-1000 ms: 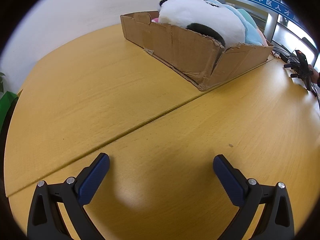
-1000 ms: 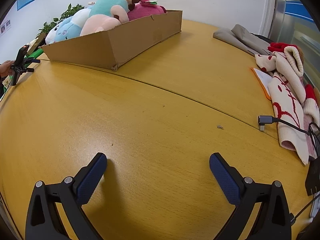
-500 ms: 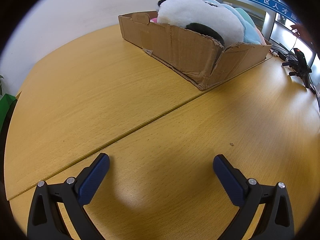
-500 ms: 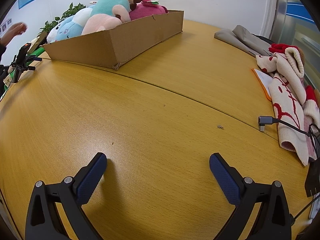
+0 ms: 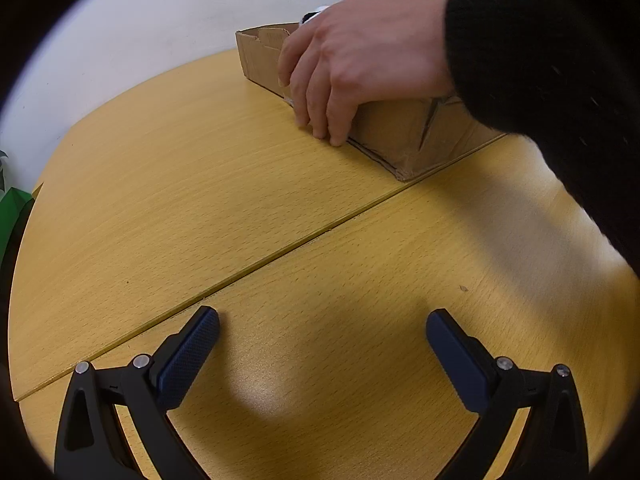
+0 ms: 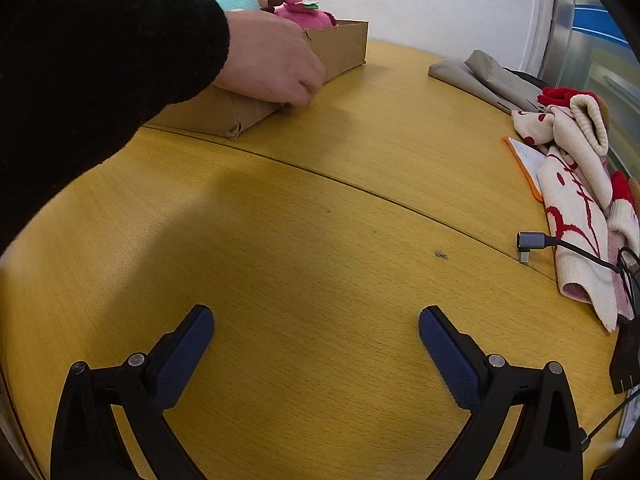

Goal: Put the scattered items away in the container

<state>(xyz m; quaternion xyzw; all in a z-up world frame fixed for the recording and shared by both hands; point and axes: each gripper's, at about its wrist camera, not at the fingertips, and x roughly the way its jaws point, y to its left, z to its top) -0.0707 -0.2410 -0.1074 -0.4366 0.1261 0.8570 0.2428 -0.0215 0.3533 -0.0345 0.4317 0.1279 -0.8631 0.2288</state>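
Two grippers, left gripper [image 5: 322, 334] and right gripper [image 6: 316, 330], each with jaws spread wide and holding nothing, low over the bare yellow counter [image 5: 160, 200]. Nothing to grasp between or just ahead of either pair.

Farther out, at the far side of the counter: the cardboard box [image 5: 392, 136], heaped with plush toys [image 6: 306, 16]. Against its near wall, a bare hand [image 5: 360, 52] coming out of a black sleeve [image 5: 540, 60], fingertips touching the counter at the foot of the box. Cannot tell whether pushing, steadying or only resting.

Off to the right in the right wrist view, well apart from the box: a red-and-cream knitted cloth [image 6: 572, 184], a cable plug [image 6: 530, 242] just beside it, a grey folded cloth [image 6: 480, 76] behind.

Possible trouble from here:
- Moving either gripper toward the box now, and striking the hand or sleeve in the way.
- Box shifted by that hand, so an aimed drop landing on the rim or outside.
- Toys piled above the wall, likely to roll out if more is pressed in.
- Grasping the knitted cloth and catching the cable together with it.
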